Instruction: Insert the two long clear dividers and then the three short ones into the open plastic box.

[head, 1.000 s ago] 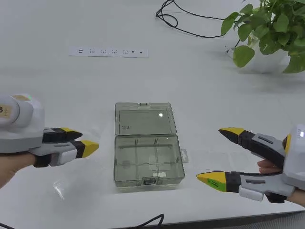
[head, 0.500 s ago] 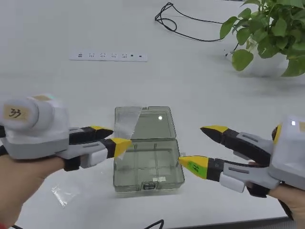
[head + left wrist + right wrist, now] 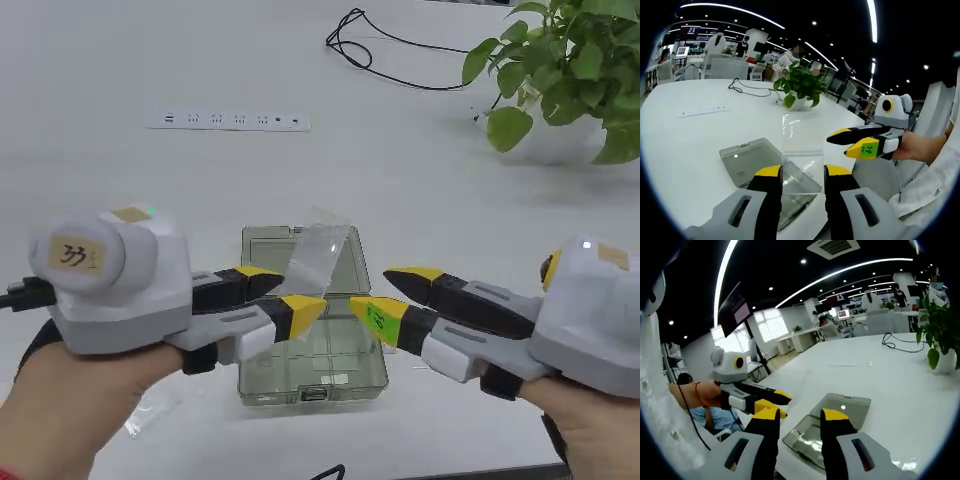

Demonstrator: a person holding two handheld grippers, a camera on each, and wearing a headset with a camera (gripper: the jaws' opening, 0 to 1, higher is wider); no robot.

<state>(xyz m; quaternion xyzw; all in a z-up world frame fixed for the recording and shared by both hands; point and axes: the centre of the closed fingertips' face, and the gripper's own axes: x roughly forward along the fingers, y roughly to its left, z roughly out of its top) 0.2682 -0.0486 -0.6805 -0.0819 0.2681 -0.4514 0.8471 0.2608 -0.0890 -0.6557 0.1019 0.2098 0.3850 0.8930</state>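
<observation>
Head view: left tongs (image 3: 300, 290) hide part of faint clear divider (image 3: 320, 250).

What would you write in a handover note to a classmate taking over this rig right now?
Left gripper: shut on a clear divider, held upright above the box.
Right gripper: open and empty, level with the left, tips facing it.
Open plastic box: on the white table, lid lying flat behind the base.
Done: faint partition lines show in the base, but I cannot count the seated dividers.
Left: slot this divider in, then check what remains.
</observation>
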